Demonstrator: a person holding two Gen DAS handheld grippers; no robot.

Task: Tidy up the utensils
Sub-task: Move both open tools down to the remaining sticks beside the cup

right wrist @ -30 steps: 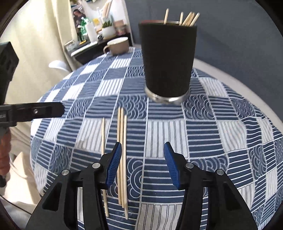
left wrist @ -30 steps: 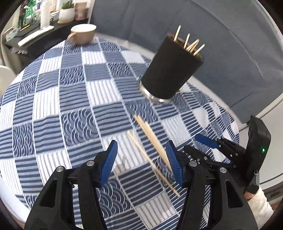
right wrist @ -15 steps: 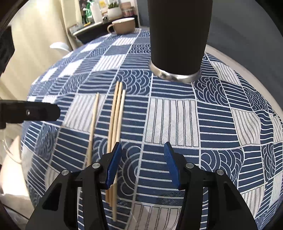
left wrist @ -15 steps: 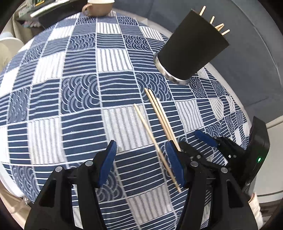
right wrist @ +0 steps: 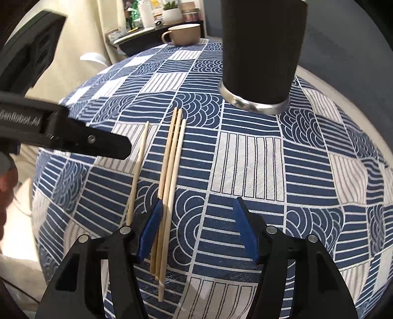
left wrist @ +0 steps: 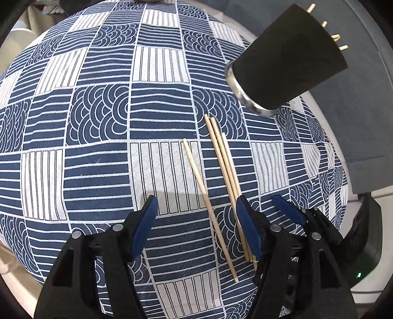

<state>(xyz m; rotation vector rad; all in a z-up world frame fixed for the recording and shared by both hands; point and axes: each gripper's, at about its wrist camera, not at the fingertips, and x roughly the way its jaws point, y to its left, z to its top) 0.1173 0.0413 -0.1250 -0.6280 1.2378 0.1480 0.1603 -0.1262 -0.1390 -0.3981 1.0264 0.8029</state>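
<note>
Several wooden chopsticks lie on the blue patterned tablecloth: a single one [left wrist: 208,203] [right wrist: 137,169] and a tight bundle of three [left wrist: 226,169] [right wrist: 172,169]. A black cup [left wrist: 287,59] [right wrist: 262,51] with a silver base holds more chopsticks behind them. My left gripper [left wrist: 196,220] is open, low over the cloth, straddling the single chopstick. My right gripper [right wrist: 199,220] is open, its left pad beside the bundle's near end. The right gripper's fingers [left wrist: 287,211] also show in the left wrist view, and the left gripper [right wrist: 73,139] in the right wrist view.
A beige mug [right wrist: 184,34] stands at the table's far edge. A dark shelf with bottles and a potted plant [right wrist: 169,12] lies beyond it. A blue-grey sofa [left wrist: 368,122] curves round the table's right side. The table's edge is close below both grippers.
Both grippers have dropped lower and moved forward over the chopsticks. The cup and mug have shifted up in both views. Both stay open.
</note>
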